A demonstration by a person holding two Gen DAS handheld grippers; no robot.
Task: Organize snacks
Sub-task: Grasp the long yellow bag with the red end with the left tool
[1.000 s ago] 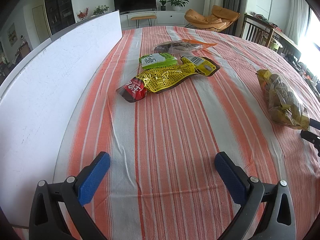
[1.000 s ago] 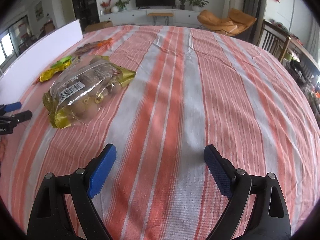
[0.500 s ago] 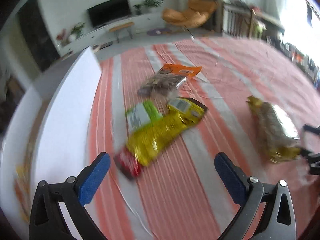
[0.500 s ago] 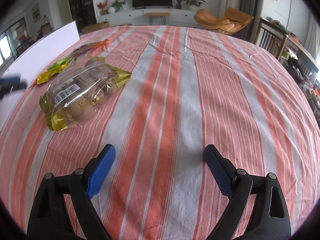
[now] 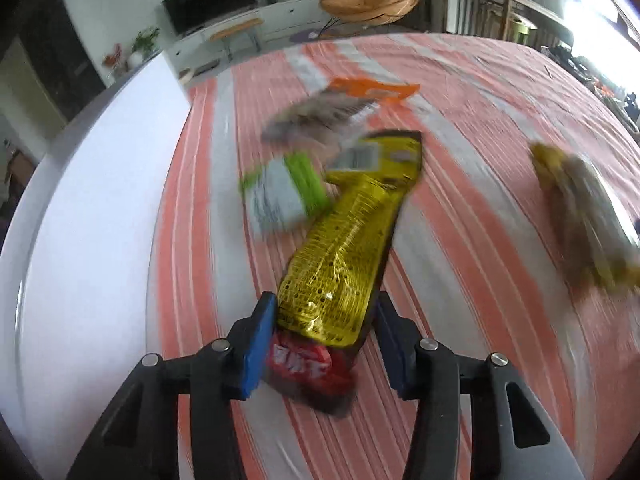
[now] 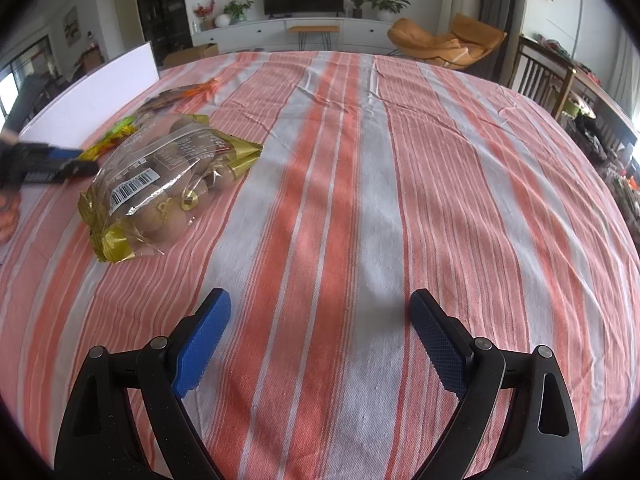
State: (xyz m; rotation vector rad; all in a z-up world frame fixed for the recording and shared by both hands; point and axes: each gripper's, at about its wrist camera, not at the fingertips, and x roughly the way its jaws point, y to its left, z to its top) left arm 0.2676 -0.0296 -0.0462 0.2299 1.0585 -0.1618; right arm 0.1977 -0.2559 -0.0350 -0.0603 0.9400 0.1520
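Your left gripper just closing on yellow snack pack, red end nearest you. Squeeze firm, lift slow. Green pack touching at 11 o'clock. Right gripper wide, holding nothing.

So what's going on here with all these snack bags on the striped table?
A person is sorting snacks with a handheld gripper in each hand. The left gripper has just been closing and now pinches the red end of the long yellow snack packet. The right gripper is open over bare tablecloth, holding nothing. A clear bag of round brown snacks, a green packet and an orange-topped bag lie on the cloth.
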